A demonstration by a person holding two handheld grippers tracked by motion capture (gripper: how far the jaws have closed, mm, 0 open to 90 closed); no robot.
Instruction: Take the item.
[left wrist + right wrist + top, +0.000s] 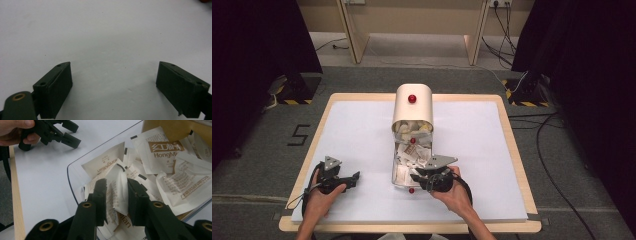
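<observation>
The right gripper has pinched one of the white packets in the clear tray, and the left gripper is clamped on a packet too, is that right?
Not quite. The right gripper does pinch a white packet in the clear tray. The left gripper, though, clamps nothing: the left gripper view shows its jaws standing wide apart over the bare white table, with no packet between them.

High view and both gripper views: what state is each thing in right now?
Container: lying on its side, mouth toward the person.
Clear lid: open, flat on the table, sachets spilled onto it.
White sachet: pinched and creased between the right gripper's jaws.
Right gripper: shut on the white sachet.
Left gripper: open, nothing between its jaws, over bare table.
Table: white sheet lying flat.
</observation>
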